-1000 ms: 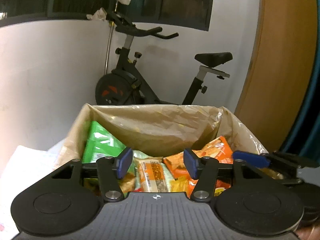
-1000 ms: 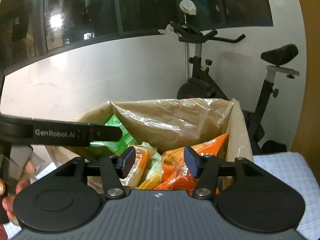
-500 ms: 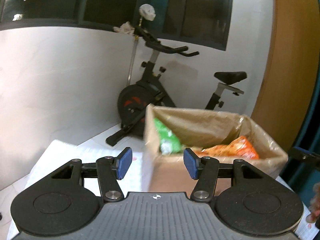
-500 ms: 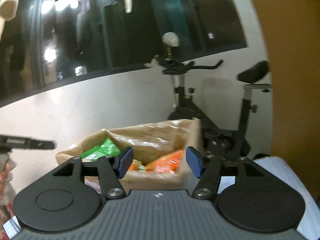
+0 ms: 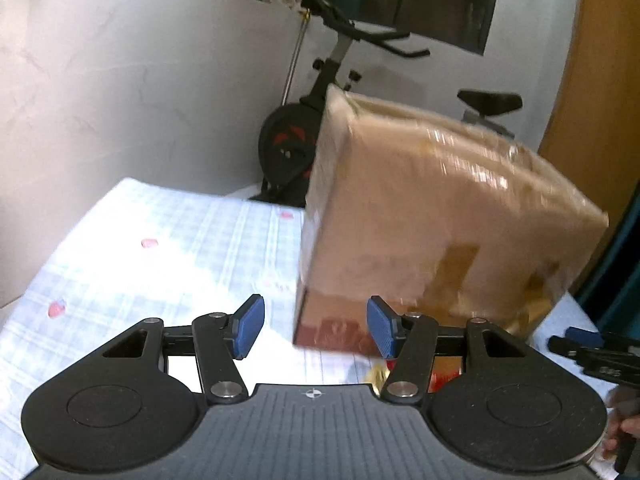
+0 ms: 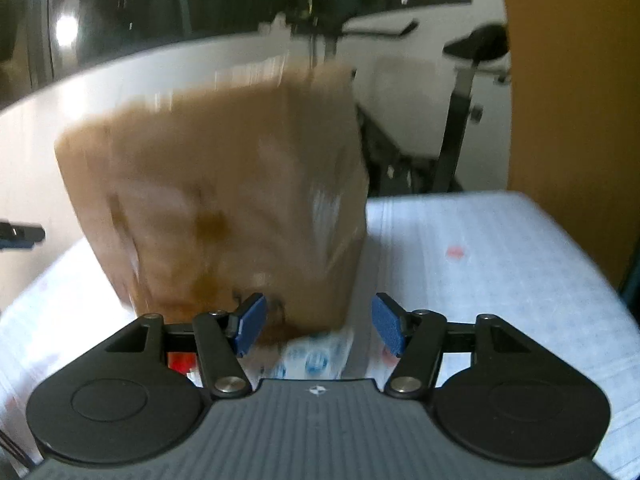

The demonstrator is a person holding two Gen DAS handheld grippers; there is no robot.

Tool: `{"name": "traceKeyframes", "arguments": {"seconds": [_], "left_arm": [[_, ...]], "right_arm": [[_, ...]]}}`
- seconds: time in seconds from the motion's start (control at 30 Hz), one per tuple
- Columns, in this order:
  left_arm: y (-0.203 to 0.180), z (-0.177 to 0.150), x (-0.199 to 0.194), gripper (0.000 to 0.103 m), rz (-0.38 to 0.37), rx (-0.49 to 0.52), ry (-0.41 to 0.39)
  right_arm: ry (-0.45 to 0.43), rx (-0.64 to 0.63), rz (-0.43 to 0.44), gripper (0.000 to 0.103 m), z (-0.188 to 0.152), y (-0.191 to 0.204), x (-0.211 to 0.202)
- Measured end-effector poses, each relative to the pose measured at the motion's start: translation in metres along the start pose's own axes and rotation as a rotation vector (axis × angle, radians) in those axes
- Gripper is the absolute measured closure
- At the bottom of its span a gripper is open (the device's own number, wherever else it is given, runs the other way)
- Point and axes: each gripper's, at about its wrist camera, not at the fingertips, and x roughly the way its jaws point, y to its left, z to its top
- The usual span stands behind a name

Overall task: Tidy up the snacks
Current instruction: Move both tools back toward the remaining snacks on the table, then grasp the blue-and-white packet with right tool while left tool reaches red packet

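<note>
A white wall, dark windows and an exercise bike sit behind a table covered with a pale checked cloth. On it stands the cardboard snack box, wrapped in glossy film, blurred in both views. The left gripper comes in low at the box's near bottom corner, jaws parted about halfway, nothing between them. The right gripper faces the box's other side, its jaws opening, also empty, a printed packet lying just under them. Here's the worry: both hands look to be travelling fast, and a jaw could clip that corner and shove or tip the box. The film looks slippery too, so a pinch on it may slide off. Loose packets at the base could get trapped.
</note>
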Motion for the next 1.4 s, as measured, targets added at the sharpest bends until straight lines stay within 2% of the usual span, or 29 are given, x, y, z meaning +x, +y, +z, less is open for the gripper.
{"name": "traceKeyframes", "arguments": {"seconds": [0.13,0.27,0.5,0.63,0.87,0.93,1.0,1.1,1.4], "left_arm": [[-0.002,-0.017,0.003,0.044,0.004,0.01,0.027],[0.0,-0.027,0.007,0.044,0.014,0.018,0.056],[-0.001,-0.047,0.018,0.044,0.018,0.012,0.124],[-0.01,-0.056,0.025,0.044,0.007,0.019,0.153],[-0.037,-0.065,0.034,0.045,-0.055,0.052,0.184],[-0.044,-0.066,0.036,0.05,-0.069,0.064,0.191],[-0.052,-0.067,0.04,0.06,-0.096,0.077,0.202],[-0.066,-0.067,0.044,0.06,-0.12,0.104,0.202],[-0.076,-0.059,0.077,0.059,-0.073,0.088,0.251]], "right_arm": [[0.071,-0.009,-0.039,0.036,-0.012,0.004,0.029],[0.106,0.008,-0.022,0.036,-0.021,0.005,0.043],[0.082,0.011,-0.006,0.048,-0.03,0.001,0.041],[0.063,0.02,-0.006,0.049,-0.033,0.002,0.039],[0.057,0.022,-0.002,0.049,-0.033,0.001,0.039],[0.056,0.024,0.0,0.049,-0.033,0.001,0.039],[0.058,0.023,0.003,0.049,-0.033,0.002,0.04],[0.059,0.016,0.006,0.049,-0.033,0.002,0.041],[0.057,0.043,0.021,0.049,-0.032,-0.001,0.041]]}}
